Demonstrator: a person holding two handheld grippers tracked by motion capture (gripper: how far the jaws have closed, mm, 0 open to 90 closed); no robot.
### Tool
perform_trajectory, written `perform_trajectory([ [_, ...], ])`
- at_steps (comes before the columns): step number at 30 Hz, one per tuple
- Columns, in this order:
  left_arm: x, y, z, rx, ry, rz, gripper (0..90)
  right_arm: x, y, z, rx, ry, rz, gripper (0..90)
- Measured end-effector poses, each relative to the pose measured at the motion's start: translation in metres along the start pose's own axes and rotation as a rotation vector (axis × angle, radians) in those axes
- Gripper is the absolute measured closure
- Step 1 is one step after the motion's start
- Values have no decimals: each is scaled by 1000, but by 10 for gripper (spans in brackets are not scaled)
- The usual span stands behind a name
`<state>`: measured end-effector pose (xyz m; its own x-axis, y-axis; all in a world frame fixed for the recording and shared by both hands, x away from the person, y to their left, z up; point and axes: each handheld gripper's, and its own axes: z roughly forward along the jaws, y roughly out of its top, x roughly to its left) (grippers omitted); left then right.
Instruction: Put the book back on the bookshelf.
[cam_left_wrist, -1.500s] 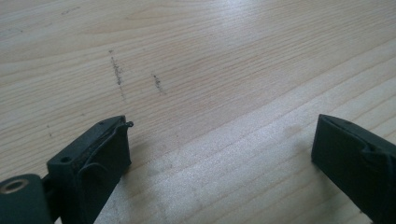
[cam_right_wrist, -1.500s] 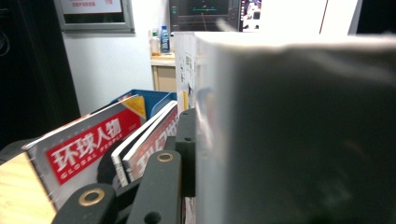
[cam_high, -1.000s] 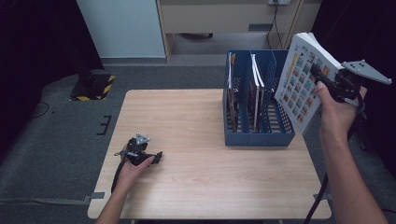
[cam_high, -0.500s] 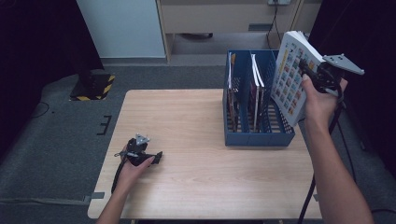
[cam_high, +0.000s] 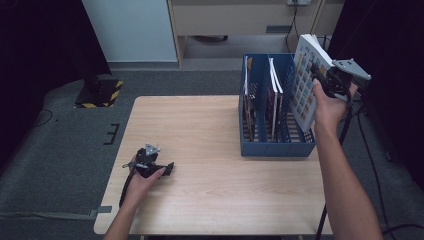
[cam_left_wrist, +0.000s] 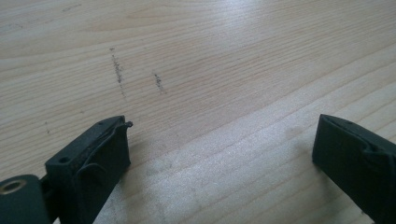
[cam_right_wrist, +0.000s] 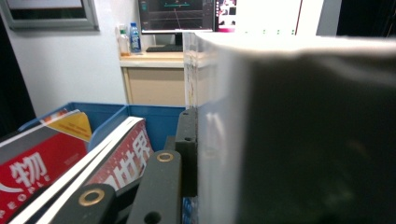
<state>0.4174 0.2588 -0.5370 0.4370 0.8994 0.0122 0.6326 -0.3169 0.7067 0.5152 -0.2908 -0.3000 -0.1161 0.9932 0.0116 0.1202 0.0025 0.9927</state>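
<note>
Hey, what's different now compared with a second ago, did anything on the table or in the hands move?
The right tongs, shut on the book, carried it left and down toward the blue file rack; the book's lower edge now overlaps the rack's right end. The grip on it is unchanged. The left tongs stayed resting open on the table, and the magazines in the rack stand as before.

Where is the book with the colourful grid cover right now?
In the high view the book is clamped in the right gripper, tilted above the right-hand slot of the blue file rack at the table's right.
</note>
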Motion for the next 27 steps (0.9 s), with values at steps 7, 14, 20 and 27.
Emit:
perform_trajectory([
  [7, 0, 0, 0, 0, 0, -1, 31, -1, -13, 9, 7, 0, 12, 738],
  [14, 0, 0, 0, 0, 1, -1, 30, 0, -27, 13, 11, 3, 23, 738],
  [20, 0, 0, 0, 0, 4, -2, 30, 0, -37, 15, 21, 1, 22, 738],
  [27, -1, 0, -1, 0, 8, -4, 30, 2, -49, 16, 15, 3, 27, 738],
])
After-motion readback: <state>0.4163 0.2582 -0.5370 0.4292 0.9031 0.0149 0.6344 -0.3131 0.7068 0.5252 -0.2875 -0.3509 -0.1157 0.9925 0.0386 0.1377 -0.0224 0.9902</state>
